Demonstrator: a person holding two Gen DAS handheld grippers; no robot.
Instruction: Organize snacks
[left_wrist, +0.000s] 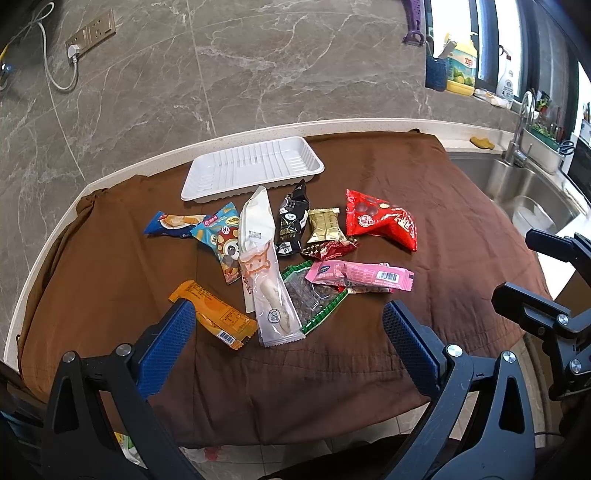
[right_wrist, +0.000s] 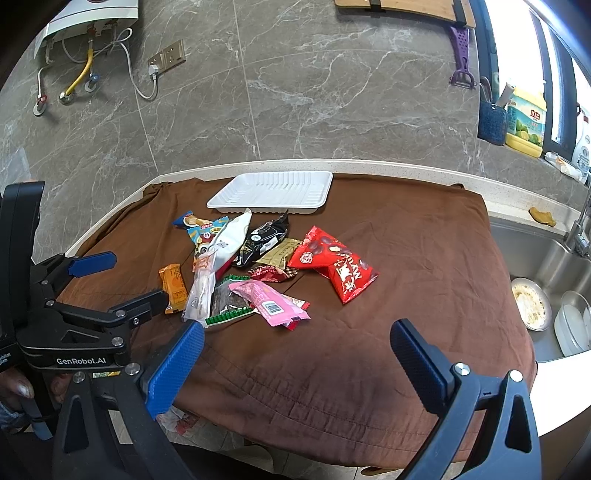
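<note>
Several snack packets lie in a loose pile on a brown cloth (left_wrist: 424, 184). Among them are a red bag (left_wrist: 382, 218), a pink packet (left_wrist: 360, 275), an orange packet (left_wrist: 216, 317), a long clear packet (left_wrist: 271, 295) and a black packet (left_wrist: 291, 219). An empty white tray (left_wrist: 253, 166) sits behind the pile, near the wall; it also shows in the right wrist view (right_wrist: 273, 192). My left gripper (left_wrist: 288, 345) is open and empty, just in front of the pile. My right gripper (right_wrist: 297, 363) is open and empty, nearer the cloth's front edge, right of the left one (right_wrist: 122, 280).
A steel sink (right_wrist: 546, 258) with dishes lies to the right of the cloth. A yellow bottle (right_wrist: 526, 123) and a blue holder (right_wrist: 491, 123) stand on the window ledge. The grey marble wall carries a socket (left_wrist: 90, 35) with a white cable.
</note>
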